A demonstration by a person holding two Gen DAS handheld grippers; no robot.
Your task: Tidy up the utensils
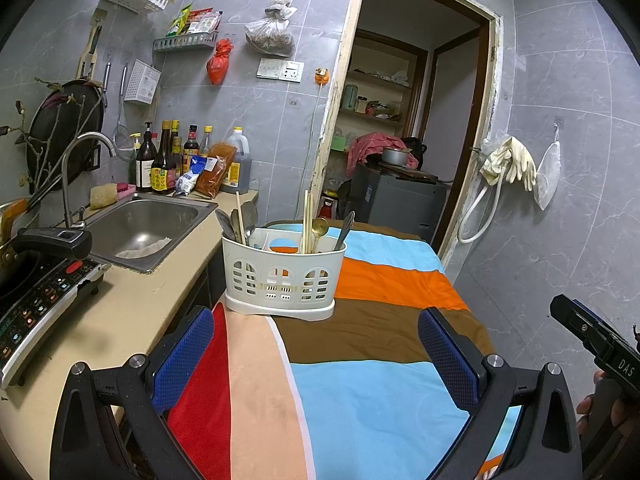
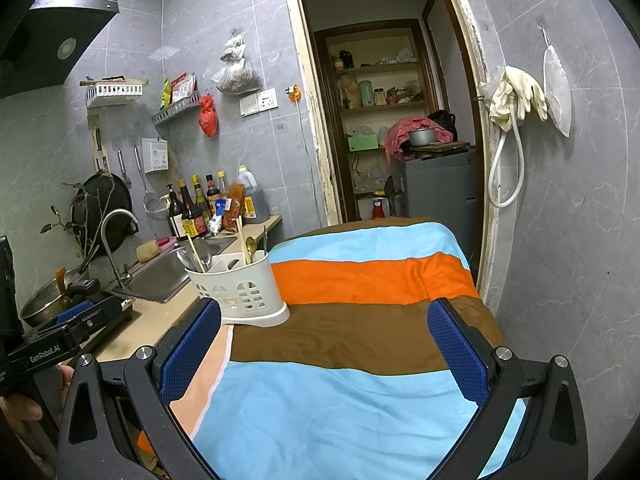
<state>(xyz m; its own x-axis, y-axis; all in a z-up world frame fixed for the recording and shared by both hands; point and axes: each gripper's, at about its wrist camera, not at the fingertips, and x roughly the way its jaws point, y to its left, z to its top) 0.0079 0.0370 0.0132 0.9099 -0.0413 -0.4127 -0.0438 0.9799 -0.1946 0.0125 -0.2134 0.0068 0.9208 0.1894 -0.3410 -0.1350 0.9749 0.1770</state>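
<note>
You are holding the left gripper (image 1: 316,354) wide and empty above the striped cloth (image 1: 380,392); the right gripper (image 2: 324,350) is gaping too, carrying nothing. The white caddy (image 1: 280,276) is standing at the cloth's near-left corner, just beside the sink (image 1: 144,232), probably to keep reach short; chopsticks (image 1: 307,216), a gold spoon (image 1: 320,229) and darker spoons are sitting upright in separate compartments, so sorting looks largely done. You are reading "GenRobot.AI" on one gripper body, "DAS" on the other.

Black gripper (image 1: 316,360) frames — blue textured pads (image 1: 184,356), silver screws.
</note>
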